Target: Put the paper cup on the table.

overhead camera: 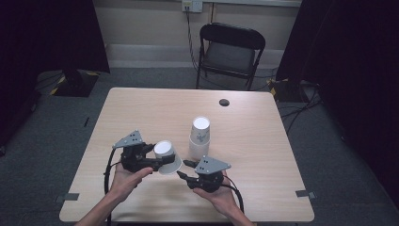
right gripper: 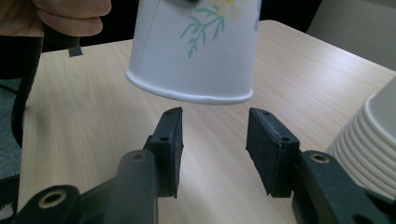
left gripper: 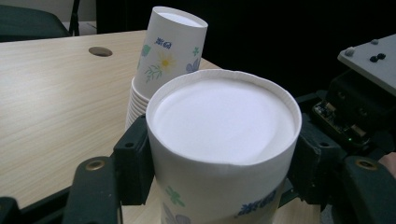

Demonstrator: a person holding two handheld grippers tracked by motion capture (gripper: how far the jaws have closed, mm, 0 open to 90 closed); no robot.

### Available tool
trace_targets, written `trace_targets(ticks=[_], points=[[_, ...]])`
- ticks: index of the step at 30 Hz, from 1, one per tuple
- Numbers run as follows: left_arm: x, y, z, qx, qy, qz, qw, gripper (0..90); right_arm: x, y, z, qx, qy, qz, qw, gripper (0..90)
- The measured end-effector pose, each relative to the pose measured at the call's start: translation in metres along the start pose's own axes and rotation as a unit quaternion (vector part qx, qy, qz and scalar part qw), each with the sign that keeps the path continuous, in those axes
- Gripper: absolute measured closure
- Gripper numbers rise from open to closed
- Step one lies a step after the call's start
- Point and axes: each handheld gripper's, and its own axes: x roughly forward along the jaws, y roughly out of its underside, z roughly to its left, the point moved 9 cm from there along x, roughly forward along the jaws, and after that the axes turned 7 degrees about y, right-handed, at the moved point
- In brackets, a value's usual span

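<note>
A white paper cup [overhead camera: 167, 156] with flower print is held upside down, lifted off the table, by my left gripper [overhead camera: 153, 159], whose jaws press on its sides. The left gripper view has the cup's flat bottom [left gripper: 223, 121] between both pads. From the right gripper view the cup's rim [right gripper: 191, 88] hangs just above and ahead of my right gripper [right gripper: 214, 140], which stands open with nothing between its pads. A stack of several upside-down paper cups [overhead camera: 199, 136] stands on the table behind, seen also as the stack [left gripper: 163, 60] and its rims [right gripper: 369, 140].
The wooden table [overhead camera: 141, 113] has a round cable hole [overhead camera: 224, 102] near its far edge. A black folding chair [overhead camera: 230, 52] stands beyond the table. Dark curtains hang at both sides.
</note>
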Motion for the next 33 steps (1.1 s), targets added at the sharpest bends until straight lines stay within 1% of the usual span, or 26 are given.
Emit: trace_targets(ticks=[2, 5, 7, 8, 9, 10, 11, 13, 14, 16, 18, 21, 22, 23, 24, 25, 28, 29, 31, 33], points=[[0.000, 0.000, -0.002, -0.011, 0.008, -0.002, 0.9999, 34.9, 0.002, 0.000, 0.000, -0.007, 0.006, -0.004, 0.9999, 57.4], [0.000, 0.001, -0.004, -0.017, 0.014, -0.002, 0.9998, 34.9, 0.007, -0.001, -0.001, -0.011, 0.011, -0.006, 0.9999, 58.2], [0.001, 0.001, -0.007, -0.021, 0.022, -0.005, 0.9995, 34.9, 0.010, -0.001, -0.004, -0.008, 0.013, -0.007, 0.9999, 60.1], [0.001, 0.001, -0.007, -0.021, 0.022, -0.005, 0.9995, 34.9, 0.010, -0.001, -0.004, -0.008, 0.013, -0.007, 0.9999, 60.1], [0.001, 0.001, -0.009, -0.022, 0.026, -0.006, 0.9994, 34.9, 0.013, -0.002, -0.005, -0.003, 0.015, -0.010, 0.9998, 62.4], [0.001, 0.001, -0.009, -0.022, 0.026, -0.006, 0.9994, 34.8, 0.013, -0.002, -0.005, -0.003, 0.015, -0.010, 0.9998, 62.4], [0.001, 0.001, -0.010, -0.026, 0.029, -0.009, 0.9992, 34.8, 0.014, -0.004, -0.004, -0.001, 0.011, -0.015, 0.9998, 63.6], [0.001, -0.001, -0.012, -0.036, 0.037, -0.018, 0.9985, 34.9, 0.017, -0.007, -0.002, -0.003, 0.008, -0.023, 0.9997, 65.6], [0.001, -0.001, -0.013, -0.036, 0.038, -0.015, 0.9985, 34.8, 0.018, -0.007, -0.001, -0.003, 0.006, -0.026, 0.9996, 66.5], [0.002, 0.000, -0.015, -0.035, 0.038, -0.013, 0.9986, 34.8, 0.018, -0.008, 0.000, -0.004, 0.004, -0.029, 0.9996, 67.3], [0.002, 0.000, -0.016, -0.040, 0.042, -0.017, 0.9981, 34.8, 0.016, -0.010, 0.001, -0.013, 0.004, -0.036, 0.9993, 68.0], [0.002, -0.001, -0.016, -0.057, 0.051, -0.024, 0.9968, 34.8, 0.014, -0.012, 0.000, -0.019, 0.009, -0.047, 0.9987, 67.3], [0.002, -0.001, -0.016, -0.057, 0.051, -0.024, 0.9968, 34.9, 0.014, -0.012, 0.000, -0.019, 0.009, -0.047, 0.9987, 67.3], [0.002, -0.001, -0.016, -0.061, 0.053, -0.025, 0.9964, 34.8, 0.012, -0.013, 0.000, -0.028, 0.013, -0.051, 0.9982, 67.4], [0.002, -0.001, -0.016, -0.063, 0.054, -0.025, 0.9962, 34.9, 0.011, -0.014, 0.000, -0.030, 0.017, -0.053, 0.9980, 67.9], [0.003, 0.000, -0.017, -0.063, 0.055, -0.025, 0.9962, 34.8, 0.010, -0.014, -0.001, -0.033, 0.020, -0.055, 0.9977, 68.8], [0.003, 0.000, -0.017, -0.062, 0.055, -0.023, 0.9963, 34.7, 0.009, -0.014, -0.001, -0.034, 0.025, -0.058, 0.9974, 70.9], [0.004, 0.000, -0.018, -0.067, 0.058, -0.023, 0.9958, 34.6, 0.007, -0.014, -0.003, -0.037, 0.032, -0.057, 0.9972, 74.4], [0.005, 0.000, -0.018, -0.067, 0.059, -0.021, 0.9958, 34.4, 0.005, -0.014, -0.006, -0.037, 0.041, -0.061, 0.9966, 77.3], [0.006, 0.001, -0.019, -0.067, 0.060, -0.019, 0.9957, 33.7, 0.004, -0.015, -0.007, -0.035, 0.043, -0.062, 0.9965, 78.1]])
